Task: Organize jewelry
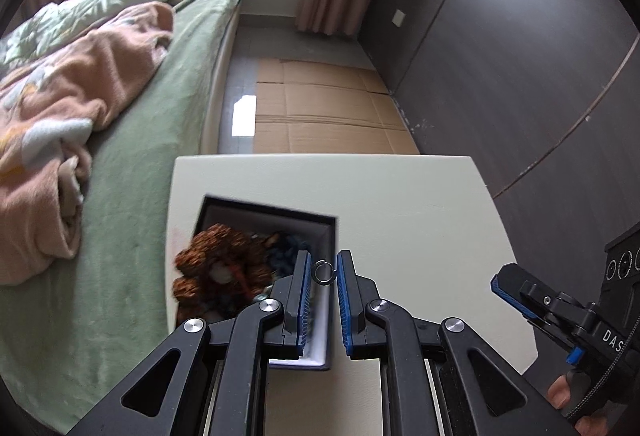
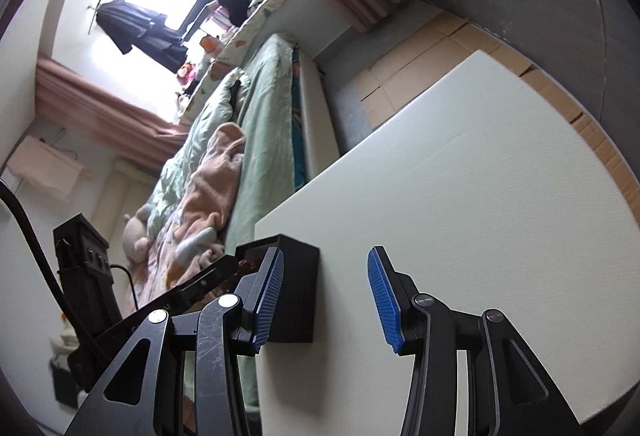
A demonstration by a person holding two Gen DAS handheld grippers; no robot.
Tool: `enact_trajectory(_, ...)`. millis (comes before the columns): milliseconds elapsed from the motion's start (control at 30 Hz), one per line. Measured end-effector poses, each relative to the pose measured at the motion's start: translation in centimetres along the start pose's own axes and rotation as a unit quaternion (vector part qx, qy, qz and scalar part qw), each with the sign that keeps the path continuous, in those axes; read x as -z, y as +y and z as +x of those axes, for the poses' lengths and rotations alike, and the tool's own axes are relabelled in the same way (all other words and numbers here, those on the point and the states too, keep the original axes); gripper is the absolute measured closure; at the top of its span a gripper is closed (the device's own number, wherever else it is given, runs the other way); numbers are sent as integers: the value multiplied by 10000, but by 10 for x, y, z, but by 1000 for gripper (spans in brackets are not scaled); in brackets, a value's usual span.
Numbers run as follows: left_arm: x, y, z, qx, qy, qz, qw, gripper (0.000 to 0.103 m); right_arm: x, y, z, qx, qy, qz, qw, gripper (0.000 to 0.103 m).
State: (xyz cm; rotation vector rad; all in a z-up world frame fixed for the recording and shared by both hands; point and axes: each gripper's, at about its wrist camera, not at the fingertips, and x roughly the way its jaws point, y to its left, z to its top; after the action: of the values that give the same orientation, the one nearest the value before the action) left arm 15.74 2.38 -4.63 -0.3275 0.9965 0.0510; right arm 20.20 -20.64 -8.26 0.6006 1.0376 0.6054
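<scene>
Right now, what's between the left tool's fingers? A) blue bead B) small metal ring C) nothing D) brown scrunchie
B: a small metal ring sits between the left tool's blue pads, above the box rim.

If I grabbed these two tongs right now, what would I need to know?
Left tongs: pinching a small metal ring above the right edge of the open dark box.
Right tongs: open, empty, just right of the box above the white table.
Done: brown and blue fabric pieces already lie in the box.
Left: probably drop the ring in.
</scene>
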Motion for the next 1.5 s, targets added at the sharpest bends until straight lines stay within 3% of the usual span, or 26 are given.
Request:
enact_trajectory(100, 3, 16, 2, -50, 61, -214, 9997, 89, 6, 7, 12, 5, 176, -80, 9998, 56)
enact_trajectory(200, 1, 26, 3, -48, 156, -395, 9991, 88, 14, 14, 20, 2, 319, -168, 9993, 45)
enact_trajectory(267, 1, 30, 3, 80, 214, -465, 9987, 75, 18, 19, 23, 3, 354, -243, 9991, 35)
enact_trajectory(333, 2, 30, -1, 108, 142, -496, 9986, 40, 21, 23, 23, -51, 403, -304, 9987, 27)
enact_trajectory(400, 2, 29, -11, 124, -44, -472, 9988, 28, 23, 25, 21, -51, 378, -347, 9987, 19)
enact_trajectory(533, 7, 29, -27, 213, -190, -402, 9988, 21, 26, 27, 18, 87, 362, -417, 9984, 15)
enact_trajectory(633, 18, 27, -32, 151, -191, -340, 9991, 20, 27, 25, 14, 263, 382, -435, 9980, 7)
enact_trajectory(767, 35, 20, -47, 49, -363, -198, 9991, 19, 30, 28, 6, 494, 295, -621, 9964, 3)
enact_trajectory(900, 49, 14, -67, -67, -804, -85, 9967, 1, 36, 35, -6, 680, 99, -968, 9929, 0)
enact_trajectory(1233, 68, 12, -91, -585, -1361, 69, 9889, 0, 47, 37, -40, 1201, -168, -1605, 9796, 0)
enact_trajectory(1500, 70, 2, -98, -681, -1546, 161, 9855, 0, 47, 34, -64, 1408, -248, -1916, 9710, 0)
